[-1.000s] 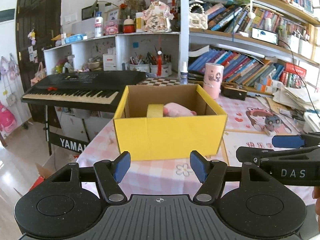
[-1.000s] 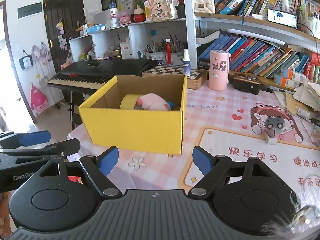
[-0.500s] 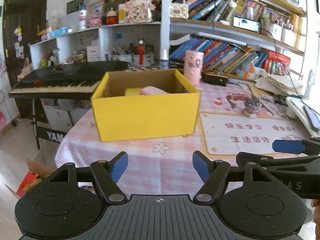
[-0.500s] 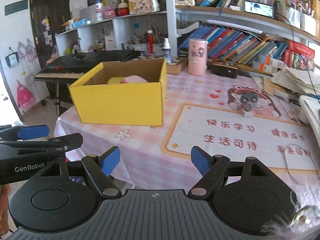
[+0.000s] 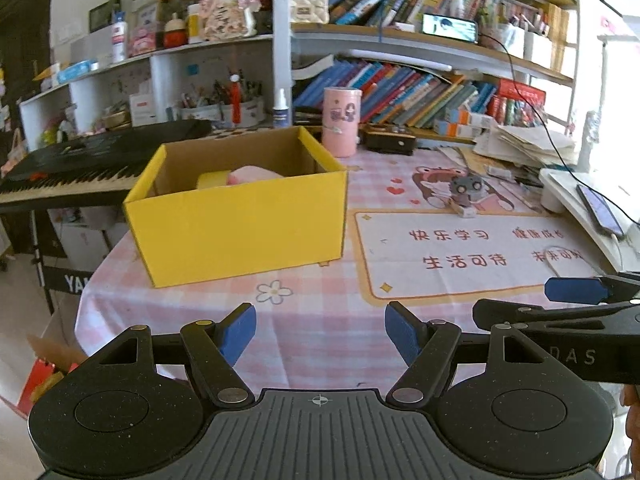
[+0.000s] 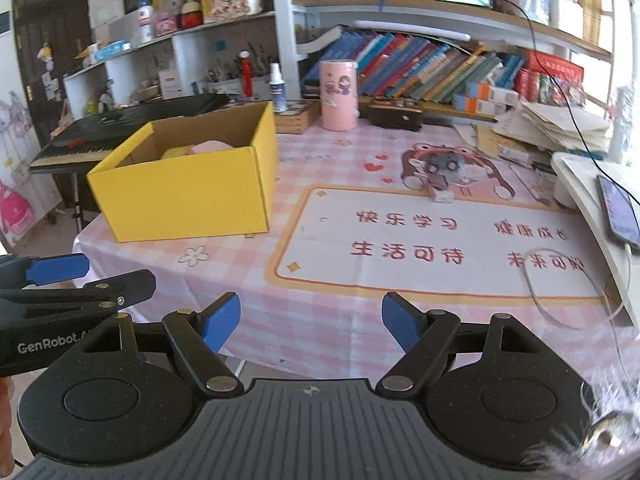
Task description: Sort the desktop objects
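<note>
**Both grippers empty, small grey toy still out on the mat**

Looking across the pink checked surface [image 5: 320, 344] now. Yellow box [image 5: 240, 228] up on the left side, already holding a roll of tape [image 5: 212, 179] and something soft and pink [image 5: 256, 173]. Left out in the open: a small grey toy [image 6: 442, 172] with big round eyes, sitting on the cartoon picture at the far edge of the study mat [image 6: 420, 256], well to the right of the box and well apart from it.

Key relation: toy lies ahead and to the right of both pairs of fingers, far beyond either. Closer to centre in the right wrist view, further off to the right in the left one, so probably a job for the right hand. Toy squat, no clear long axis; too small to say more.

Left gripper [image 5: 320, 334]: fingers spread, nothing between them, only cloth showing through the gap. Right gripper [image 6: 311, 322]: fingers spread too, touching nothing, holding nothing. Both hanging short of the near edge, side by side.

Next, likely: a reach forward and right, then a carry back left to the box.
</note>
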The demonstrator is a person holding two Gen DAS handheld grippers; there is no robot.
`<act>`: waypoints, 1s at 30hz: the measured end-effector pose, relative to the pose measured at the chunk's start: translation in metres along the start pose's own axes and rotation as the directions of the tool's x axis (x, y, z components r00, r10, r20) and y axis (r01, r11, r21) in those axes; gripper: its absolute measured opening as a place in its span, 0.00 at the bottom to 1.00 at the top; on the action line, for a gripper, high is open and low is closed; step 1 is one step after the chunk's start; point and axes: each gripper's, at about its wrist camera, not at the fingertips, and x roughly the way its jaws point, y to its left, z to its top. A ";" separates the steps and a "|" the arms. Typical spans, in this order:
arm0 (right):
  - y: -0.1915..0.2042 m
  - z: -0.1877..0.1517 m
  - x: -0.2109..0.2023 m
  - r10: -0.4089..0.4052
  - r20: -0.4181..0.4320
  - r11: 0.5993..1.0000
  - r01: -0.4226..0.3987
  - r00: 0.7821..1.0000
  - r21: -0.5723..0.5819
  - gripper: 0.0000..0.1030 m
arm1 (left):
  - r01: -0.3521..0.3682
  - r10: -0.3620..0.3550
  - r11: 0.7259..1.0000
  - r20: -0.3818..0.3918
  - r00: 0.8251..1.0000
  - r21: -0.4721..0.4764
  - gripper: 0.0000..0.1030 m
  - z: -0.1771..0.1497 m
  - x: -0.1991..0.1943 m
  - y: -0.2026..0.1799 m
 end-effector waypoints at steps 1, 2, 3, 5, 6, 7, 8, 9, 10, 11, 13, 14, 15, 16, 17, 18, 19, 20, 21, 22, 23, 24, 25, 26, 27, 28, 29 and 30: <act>-0.002 0.000 0.000 -0.005 0.000 1.000 0.005 1.000 0.006 0.75 | 0.003 -0.003 1.000 -0.001 1.000 0.006 0.71 0.001 0.001 -0.002; -0.004 0.001 0.001 -0.009 0.000 1.000 0.009 1.000 0.009 0.75 | 0.007 -0.007 1.000 -0.002 1.000 0.010 0.71 0.002 0.003 -0.004; -0.006 0.002 0.001 -0.014 0.000 1.000 0.014 1.000 0.012 0.75 | 0.012 -0.012 1.000 -0.005 1.000 0.012 0.71 0.003 0.004 -0.006; -0.011 0.003 0.001 -0.024 0.001 1.000 0.024 1.000 0.013 0.75 | 0.024 -0.024 1.000 -0.007 1.000 0.015 0.71 0.006 0.009 -0.010; -0.014 0.003 0.001 -0.028 0.002 0.999 0.028 1.000 0.015 0.75 | 0.029 -0.028 0.999 -0.009 1.000 0.017 0.71 0.007 0.011 -0.013; -0.016 0.004 0.002 -0.033 0.000 0.999 0.033 0.999 0.018 0.75 | 0.031 -0.031 0.999 -0.010 0.999 0.018 0.71 0.009 0.014 -0.015; -0.020 0.004 0.002 -0.038 -0.002 0.999 0.038 0.999 0.023 0.75 | 0.034 -0.034 0.999 -0.011 0.999 0.019 0.71 0.011 0.016 -0.017; -0.022 0.005 0.003 -0.042 -0.004 0.999 0.043 0.999 0.027 0.75 | 0.038 -0.037 0.999 -0.010 0.999 0.021 0.71 0.012 0.018 -0.019; -0.025 0.006 0.004 -0.047 -0.004 0.998 0.047 0.999 0.031 0.75 | 0.042 -0.041 0.999 -0.009 0.999 0.023 0.71 0.014 0.020 -0.021; -0.028 0.008 0.004 -0.052 -0.002 0.998 0.052 0.999 0.033 0.75 | 0.046 -0.046 0.999 -0.007 0.999 0.027 0.71 0.017 0.023 -0.023; -0.034 0.010 0.006 -0.062 -0.001 0.997 0.062 0.998 0.037 0.75 | 0.055 -0.054 0.998 -0.008 0.998 0.032 0.71 0.020 0.028 -0.028; -0.037 0.012 0.007 -0.065 -0.003 0.997 0.065 0.998 0.039 0.75 | 0.060 -0.059 0.998 -0.010 0.998 0.034 0.71 0.022 0.030 -0.031; -0.039 0.013 0.009 -0.068 -0.005 0.997 0.068 0.998 0.041 0.75 | 0.065 -0.065 0.997 -0.012 0.998 0.037 0.71 0.024 0.033 -0.033; -0.042 0.014 0.010 -0.071 -0.007 0.997 0.071 0.997 0.041 0.75 | 0.070 -0.069 0.997 -0.014 0.998 0.040 0.71 0.025 0.035 -0.036; -0.045 0.015 0.011 -0.075 -0.009 0.996 0.076 0.997 0.042 0.75 | 0.073 -0.072 0.996 -0.016 0.997 0.044 0.71 0.027 0.038 -0.039; -0.048 0.016 0.012 -0.079 -0.010 0.996 0.079 0.997 0.045 0.75 | 0.077 -0.076 0.996 -0.018 0.997 0.047 0.71 0.028 0.041 -0.041; -0.051 0.017 0.014 -0.082 -0.012 0.995 0.082 0.997 0.049 0.75 | 0.079 -0.079 0.996 -0.019 0.997 0.047 0.71 0.030 0.043 -0.043; -0.054 0.019 0.015 -0.085 -0.013 0.995 0.086 0.996 0.051 0.75 | 0.082 -0.081 0.996 -0.020 0.997 0.046 0.71 0.032 0.046 -0.045; -0.058 0.020 0.017 -0.089 -0.016 0.995 0.089 0.996 0.053 0.75 | 0.084 -0.083 0.995 -0.021 0.996 0.045 0.71 0.034 0.049 -0.047; -0.061 0.022 0.019 -0.091 -0.018 0.994 0.092 0.996 0.055 0.75 | 0.085 -0.084 0.995 -0.022 0.996 0.045 0.71 0.036 0.051 -0.049; -0.064 0.023 0.020 -0.092 -0.020 0.994 0.093 0.996 0.056 0.75 | 0.087 -0.086 0.995 -0.024 0.996 0.045 0.71 0.038 0.055 -0.051; -0.067 0.025 0.022 -0.094 -0.023 0.994 0.095 0.995 0.058 0.75 | 0.089 -0.088 0.995 -0.026 0.996 0.046 0.71 0.040 0.058 -0.054; -0.071 0.026 0.024 -0.096 -0.025 0.994 0.097 0.995 0.059 0.75 | 0.091 -0.090 0.995 -0.027 0.996 0.047 0.71 0.041 0.060 -0.056; -0.074 0.028 0.026 -0.098 -0.027 0.993 0.099 0.995 0.061 0.75 | 0.093 -0.092 0.994 -0.029 0.995 0.048 0.71 0.042 0.063 -0.059; -0.077 0.029 0.029 -0.100 -0.029 0.993 0.102 0.995 0.063 0.75 | 0.096 -0.094 0.994 -0.031 0.995 0.050 0.71 0.044 0.066 -0.061; -0.081 0.031 0.031 -0.102 -0.031 0.992 0.104 0.994 0.066 0.75 | 0.098 -0.096 0.994 -0.034 0.995 0.051 0.71 0.045 0.069 -0.064; -0.084 0.033 0.033 -0.104 -0.033 0.992 0.106 0.994 0.068 0.75 | 0.099 -0.097 0.994 -0.037 0.995 0.052 0.71 0.047 0.073 -0.066; -0.088 0.035 0.035 -0.106 -0.035 0.992 0.108 0.994 0.070 0.75 | 0.101 -0.099 0.993 -0.040 0.994 0.053 0.71 0.048 0.075 -0.069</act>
